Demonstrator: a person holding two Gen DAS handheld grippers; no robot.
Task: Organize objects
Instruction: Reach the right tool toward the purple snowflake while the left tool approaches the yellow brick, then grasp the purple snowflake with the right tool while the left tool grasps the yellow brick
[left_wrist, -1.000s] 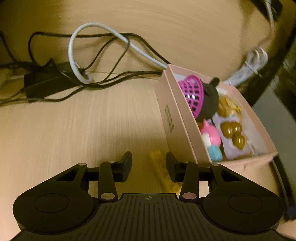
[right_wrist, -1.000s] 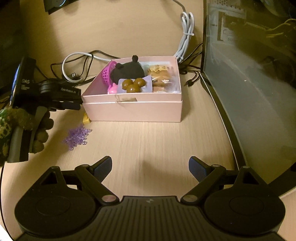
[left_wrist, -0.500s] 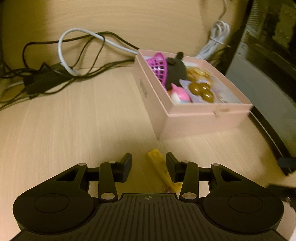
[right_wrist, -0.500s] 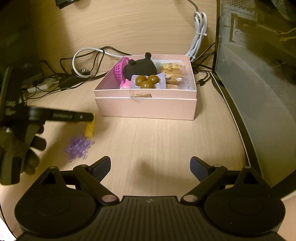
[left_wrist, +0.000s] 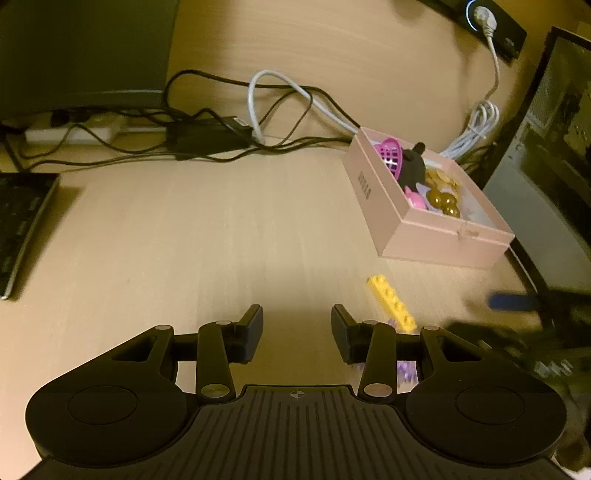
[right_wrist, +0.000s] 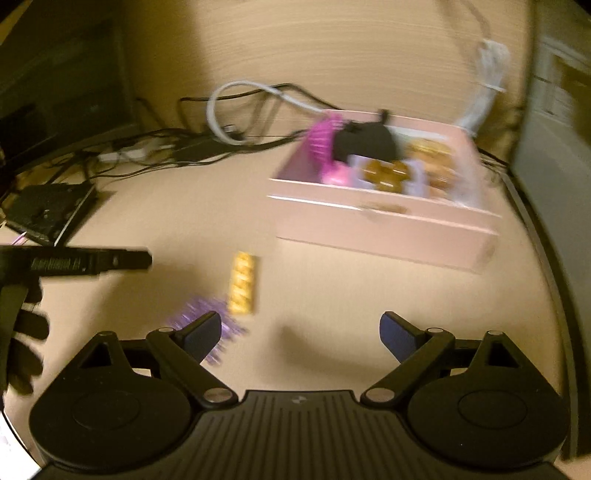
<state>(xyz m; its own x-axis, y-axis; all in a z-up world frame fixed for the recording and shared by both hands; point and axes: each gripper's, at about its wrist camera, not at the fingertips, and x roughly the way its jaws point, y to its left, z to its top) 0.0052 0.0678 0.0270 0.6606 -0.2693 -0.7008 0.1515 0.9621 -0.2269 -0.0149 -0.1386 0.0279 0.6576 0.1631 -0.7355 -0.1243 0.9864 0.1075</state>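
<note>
A pink box (left_wrist: 428, 236) (right_wrist: 384, 229) on the wooden desk holds a magenta basket (left_wrist: 390, 154), a black toy (left_wrist: 413, 168), brown balls (left_wrist: 445, 201) and other small toys. A yellow brick (left_wrist: 391, 302) (right_wrist: 243, 282) lies on the desk in front of the box, with a purple bead cluster (right_wrist: 207, 328) (left_wrist: 406, 369) beside it. My left gripper (left_wrist: 297, 325) is open and empty, left of the brick; it also shows in the right wrist view (right_wrist: 92, 260). My right gripper (right_wrist: 301, 332) is open and empty, just right of the beads and brick.
Black and white cables (left_wrist: 258, 122) and a power strip (left_wrist: 74, 134) lie along the desk's back. A dark keyboard (left_wrist: 18, 225) is at the left. A computer case (left_wrist: 554, 147) stands right of the box. The right wrist view is blurred.
My left gripper has pulled back and left, away from the box, leaving the yellow brick on the desk. My right gripper has moved left and forward toward the beads and brick.
</note>
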